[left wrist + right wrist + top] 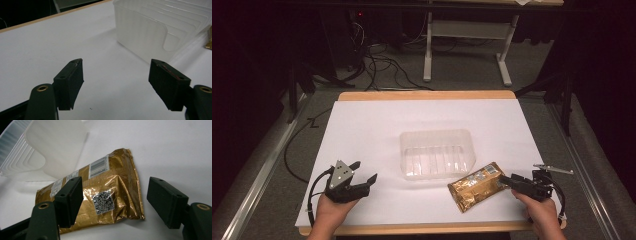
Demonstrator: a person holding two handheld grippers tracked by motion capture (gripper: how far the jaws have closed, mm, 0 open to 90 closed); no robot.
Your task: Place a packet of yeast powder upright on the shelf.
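Gold foil packet (477,186) lies on the white table (372,125), right of the clear plastic tub (438,152), its near end between the right gripper's spread jaws.

Left to right: left gripper (362,172) sits low at the near-left, jaws standing apart in its own view with only bare table between them, holding nothing; tub sits mid-table, packet just beside its right corner; right gripper (113,195) straddles the packet's crimped end, jaws wide, pads off the foil; I'd ease it further on before closing, since a shallow pinch on slick foil could well slip.
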